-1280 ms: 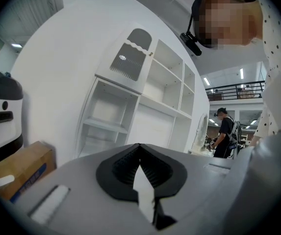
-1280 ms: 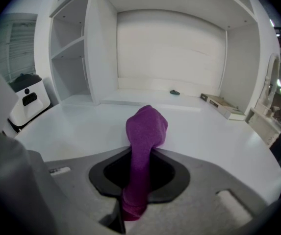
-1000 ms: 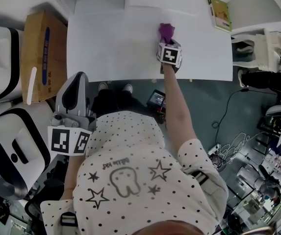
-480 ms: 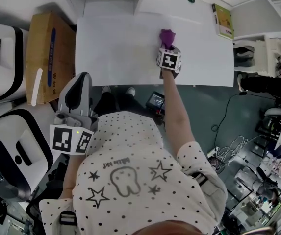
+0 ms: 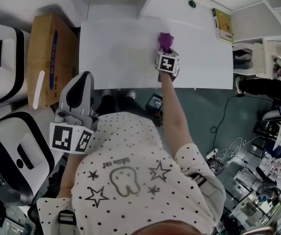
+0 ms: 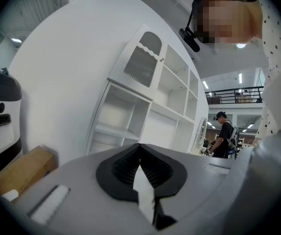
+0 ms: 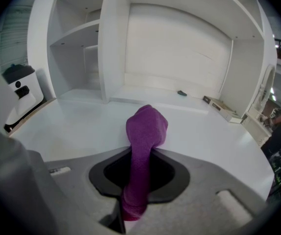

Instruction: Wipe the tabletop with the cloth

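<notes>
- Head view check: what's the surface, what's the room?
- White counter (image 5: 115, 48), with a green booklet (image 5: 222, 26) at the far right. White shelving (image 7: 130, 43) stands along the far side, with a small dark object (image 5: 192, 4) on its base board. Cardboard box (image 5: 47, 58) just left of the counter, white-and-black machines (image 5: 3, 48) further left. Cables (image 5: 228, 146) on the floor to the right.
- Anything blocked?
- Person's torso (image 5: 140, 180) covers the near floor. The cloth's tail runs down inside the claw and its end can't be made out. Second person (image 6: 226, 133) shows in the left gripper view, far right, too small for detail.
- Claws?
- Right claw (image 7: 140, 175) is clamped on the purple cloth (image 7: 147, 126). The wad sticks out past the tips and rests on the counter, right of centre. Left claw (image 6: 140, 146) is closed with nothing in it, held off the counter at the near left and aimed up at the shelving.
</notes>
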`<act>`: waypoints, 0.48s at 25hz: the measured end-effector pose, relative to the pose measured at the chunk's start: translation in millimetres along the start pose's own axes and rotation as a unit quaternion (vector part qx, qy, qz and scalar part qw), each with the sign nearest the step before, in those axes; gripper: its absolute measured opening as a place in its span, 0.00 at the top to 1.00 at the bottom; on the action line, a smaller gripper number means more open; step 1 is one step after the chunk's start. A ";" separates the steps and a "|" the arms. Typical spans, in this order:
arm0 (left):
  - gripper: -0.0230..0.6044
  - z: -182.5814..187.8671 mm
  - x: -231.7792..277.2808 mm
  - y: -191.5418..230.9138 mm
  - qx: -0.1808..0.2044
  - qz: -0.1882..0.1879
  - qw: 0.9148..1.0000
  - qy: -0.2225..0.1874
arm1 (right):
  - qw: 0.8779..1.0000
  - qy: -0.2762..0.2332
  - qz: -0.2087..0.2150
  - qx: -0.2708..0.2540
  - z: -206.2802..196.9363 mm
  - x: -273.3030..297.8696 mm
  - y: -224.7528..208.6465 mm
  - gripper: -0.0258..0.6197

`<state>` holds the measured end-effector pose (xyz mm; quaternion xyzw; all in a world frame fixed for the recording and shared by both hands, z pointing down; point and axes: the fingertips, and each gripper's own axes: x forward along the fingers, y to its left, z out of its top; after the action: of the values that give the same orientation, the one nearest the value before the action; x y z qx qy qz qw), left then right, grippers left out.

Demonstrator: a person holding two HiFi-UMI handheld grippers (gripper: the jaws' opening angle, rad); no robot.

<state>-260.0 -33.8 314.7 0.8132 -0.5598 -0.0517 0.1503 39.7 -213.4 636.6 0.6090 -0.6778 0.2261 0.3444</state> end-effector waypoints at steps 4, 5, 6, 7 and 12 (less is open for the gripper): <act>0.97 0.4 -2.6 6.0 -0.004 -0.005 1.000 -0.001 | 1.000 0.000 0.005 -0.011 2.3 -0.5 16.3 0.87; 0.97 0.0 -3.5 7.5 -0.004 -0.006 1.000 0.000 | 1.000 -0.001 0.008 -0.017 2.4 0.5 21.3 0.87; 0.97 -0.1 -4.5 8.8 -0.004 -0.007 1.000 0.000 | 1.000 -0.003 0.013 -0.024 2.7 1.9 26.9 0.87; 0.97 0.1 -5.5 10.0 -0.004 -0.008 1.000 0.000 | 0.999 -0.006 0.018 -0.031 3.2 3.1 32.2 0.87; 0.97 1.4 -9.7 18.5 -0.007 -0.012 1.000 -0.002 | 0.999 -0.013 0.022 -0.044 11.7 -3.8 51.9 0.87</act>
<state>-280.4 -31.1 318.2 0.8185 -0.5501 -0.0595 0.1545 -13.4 -211.2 632.0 0.5808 -0.7049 0.1961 0.3569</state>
